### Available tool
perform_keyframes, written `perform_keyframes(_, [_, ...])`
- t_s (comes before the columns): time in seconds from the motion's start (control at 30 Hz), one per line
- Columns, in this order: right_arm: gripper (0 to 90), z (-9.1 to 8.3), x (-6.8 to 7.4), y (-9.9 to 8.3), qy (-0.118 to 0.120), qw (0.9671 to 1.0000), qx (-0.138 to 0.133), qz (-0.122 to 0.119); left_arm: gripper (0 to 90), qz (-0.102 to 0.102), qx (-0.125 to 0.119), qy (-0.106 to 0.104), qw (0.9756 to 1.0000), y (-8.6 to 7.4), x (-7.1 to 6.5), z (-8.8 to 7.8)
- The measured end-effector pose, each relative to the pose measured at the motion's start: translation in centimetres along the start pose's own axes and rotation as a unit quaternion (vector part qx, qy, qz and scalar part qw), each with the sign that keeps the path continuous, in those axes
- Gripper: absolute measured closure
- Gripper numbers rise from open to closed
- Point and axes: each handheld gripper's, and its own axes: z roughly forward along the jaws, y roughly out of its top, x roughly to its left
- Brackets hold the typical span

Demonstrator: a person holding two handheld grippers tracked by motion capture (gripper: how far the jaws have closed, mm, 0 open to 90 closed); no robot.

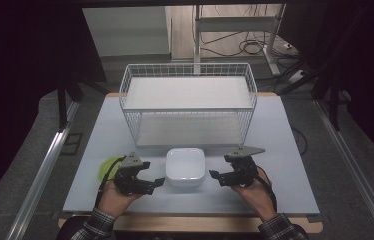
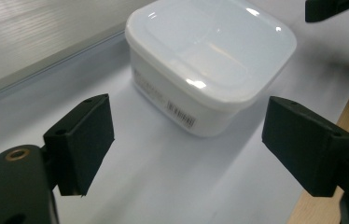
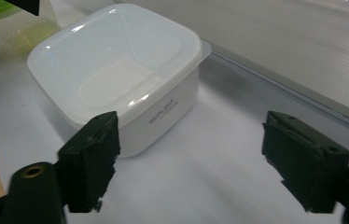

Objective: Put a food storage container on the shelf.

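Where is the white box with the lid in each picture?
High view: the white box sits near the table's front edge, between the two grippers, in front of the wire basket.
Left gripper view: upper middle, beyond the open jaws, barcode label facing the camera.
Right gripper view: upper left, beyond the left jaw, printed side facing the camera.
Shared landmark: the basket's bottom edge runs behind the box in every view.

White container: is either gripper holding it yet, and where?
No. Both the left gripper and right gripper are open beside the white container, holding nothing.
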Motion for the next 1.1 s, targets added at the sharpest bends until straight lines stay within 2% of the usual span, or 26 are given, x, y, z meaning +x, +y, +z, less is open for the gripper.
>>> perform_keyframes(0.07, [11.9, 0.2, 0.2, 0.2, 0.008, 0.9999, -0.002, 0.008, 12.6, -0.002, 0.002, 0.001, 1.0000, 0.3, 0.0, 0.2])
perform_keyframes(0.17, [6.1, 0.6, 0.6, 0.4, 0.012, 0.9999, 0.004, 0.003, 8.9, -0.005, 0.007, -0.013, 0.9999, 1.3, -0.2, 1.0])
perform_keyframes(0.33, [4.3, 1.1, 1.1, 0.6, 0.020, 0.9997, 0.016, 0.007, 10.2, -0.004, 0.015, -0.007, 0.9999, 1.9, -0.5, 1.9])
perform_keyframes(0.53, [7.8, 2.2, 1.5, 1.7, 0.043, 0.9988, 0.019, 0.017, 8.1, -0.031, 0.024, -0.016, 0.9991, 2.8, 0.0, 3.7])
perform_keyframes(0.67, [8.5, 2.9, 1.3, 1.8, 0.054, 0.9978, 0.026, 0.029, 7.2, -0.037, 0.030, -0.023, 0.9986, 3.0, 0.1, 4.6])
perform_keyframes(0.7, [8.8, 3.4, 1.0, 1.8, 0.063, 0.9967, 0.032, 0.039, 6.9, -0.041, 0.038, -0.024, 0.9981, 3.0, 0.2, 5.2])
perform_keyframes(0.77, [9.5, 3.8, 0.8, 1.8, 0.076, 0.9953, 0.035, 0.050, 6.0, -0.052, 0.038, -0.034, 0.9974, 3.1, 0.4, 5.6])
perform_keyframes(0.97, [15.5, 5.1, 0.6, 2.2, 0.110, 0.9908, 0.046, 0.065, 5.4, -0.073, 0.039, -0.050, 0.9953, 3.1, 0.8, 6.2])
perform_keyframes(1.1, [19.1, 5.2, 0.6, 2.4, 0.110, 0.9890, 0.055, 0.083, 10.1, -0.080, 0.040, -0.057, 0.9944, 3.0, 0.9, 5.8])
